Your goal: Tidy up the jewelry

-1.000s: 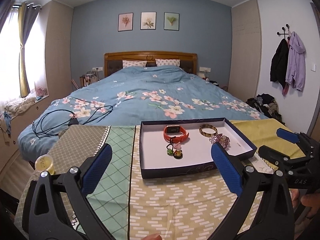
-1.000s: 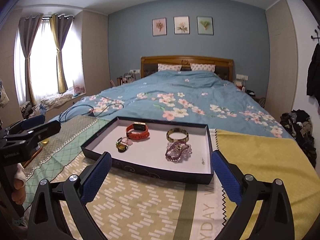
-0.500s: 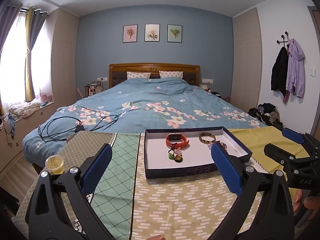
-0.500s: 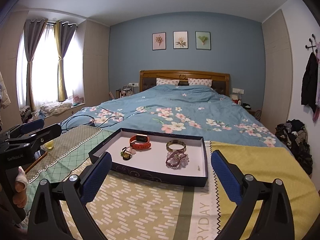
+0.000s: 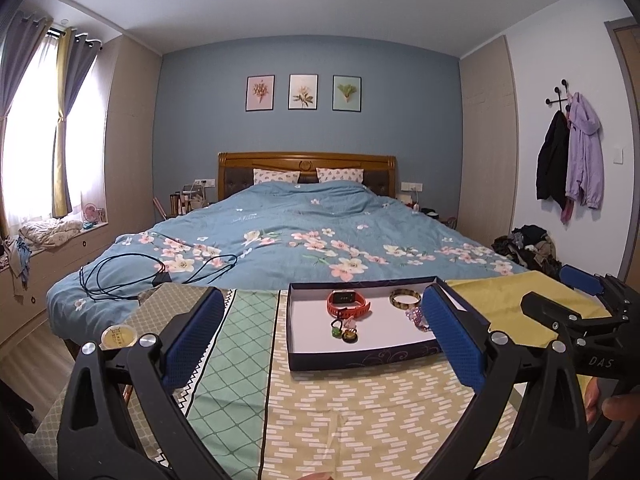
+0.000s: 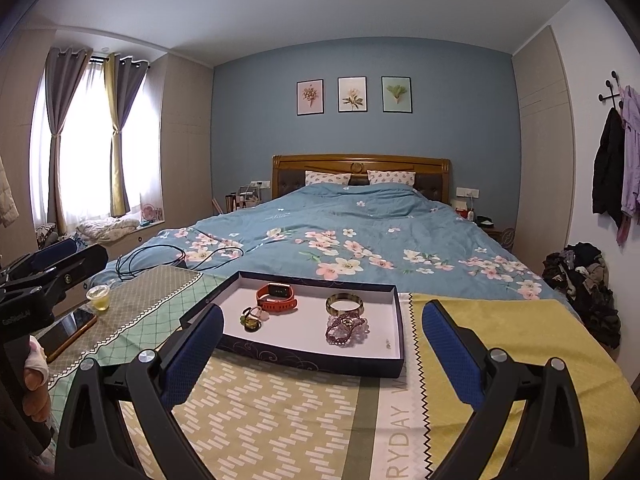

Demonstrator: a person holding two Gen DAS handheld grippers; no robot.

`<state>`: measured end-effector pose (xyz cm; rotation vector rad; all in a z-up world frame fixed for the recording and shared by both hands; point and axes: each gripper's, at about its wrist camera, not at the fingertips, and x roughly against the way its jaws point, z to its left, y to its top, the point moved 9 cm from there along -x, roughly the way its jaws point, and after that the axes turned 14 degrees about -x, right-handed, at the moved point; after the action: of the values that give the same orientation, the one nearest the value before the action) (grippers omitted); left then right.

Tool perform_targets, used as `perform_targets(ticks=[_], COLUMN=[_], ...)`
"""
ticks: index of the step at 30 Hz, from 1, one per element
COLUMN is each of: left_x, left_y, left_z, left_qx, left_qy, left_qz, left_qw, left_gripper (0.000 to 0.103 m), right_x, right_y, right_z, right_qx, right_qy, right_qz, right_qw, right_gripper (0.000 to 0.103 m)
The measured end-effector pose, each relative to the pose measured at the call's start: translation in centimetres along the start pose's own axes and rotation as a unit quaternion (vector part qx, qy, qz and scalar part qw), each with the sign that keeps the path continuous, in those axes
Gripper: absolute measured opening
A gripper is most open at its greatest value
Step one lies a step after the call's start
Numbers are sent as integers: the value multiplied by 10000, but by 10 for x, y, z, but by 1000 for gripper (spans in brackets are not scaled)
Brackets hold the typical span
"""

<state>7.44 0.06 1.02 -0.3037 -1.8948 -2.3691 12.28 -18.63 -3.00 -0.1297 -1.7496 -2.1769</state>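
A shallow dark-blue box tray [image 5: 360, 360] [image 6: 296, 354] with a white floor sits on the patterned tablecloth. In it lie an orange smartwatch [image 5: 347, 304] [image 6: 277, 297], a gold bangle [image 5: 405, 299] [image 6: 344, 304], a purple bead bracelet [image 6: 345, 330] [image 5: 416, 315] and small rings and charms [image 5: 344, 328] [image 6: 252, 316]. My left gripper [image 5: 320, 334] is open and empty, held back above the cloth in front of the tray. My right gripper [image 6: 322, 344] is open and empty, also short of the tray's near wall.
A small yellow-lidded jar [image 5: 119, 337] [image 6: 98, 297] and a phone [image 6: 64, 334] lie at the table's left. A bed [image 5: 304, 240] with a black cable [image 5: 132, 276] stands behind the table. Clothes pile [image 6: 584, 280] on the floor at right.
Both grippers have pulled back and tilted up: the tray looks smaller and farther, and more ceiling shows. Both stay open. The jewelry has not moved.
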Motion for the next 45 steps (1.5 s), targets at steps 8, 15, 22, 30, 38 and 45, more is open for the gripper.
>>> perform_targets(ticks=[8, 15, 22, 30, 38, 45], left_x=[7, 9, 9, 9, 9, 9], left_y=[2, 3, 4, 5, 4, 5], left_z=[0, 0, -2, -4, -4, -7], left_qx=[-44, -56, -47, -32, -36, -28], left_qy=[31, 24, -3, -15, -16, -18], left_qz=[-87, -96, -95, -93, -93, -92], left_qw=[9999, 9999, 9999, 10000, 9999, 10000], left_gripper=[98, 98, 98, 98, 98, 98], right_x=[5, 7, 10, 10, 10, 10], right_y=[2, 2, 4, 4, 4, 5], right_z=[0, -1, -1, 0, -1, -1], right_qx=[0, -15, -13, -27, -34, -70], right_qy=[-39, -75, -92, -132, -146, -161], right_qz=[-92, -114, -160, -147, -129, -173], right_qw=[9999, 9999, 9998, 9998, 9998, 9997], right_gripper=[96, 96, 96, 96, 96, 96])
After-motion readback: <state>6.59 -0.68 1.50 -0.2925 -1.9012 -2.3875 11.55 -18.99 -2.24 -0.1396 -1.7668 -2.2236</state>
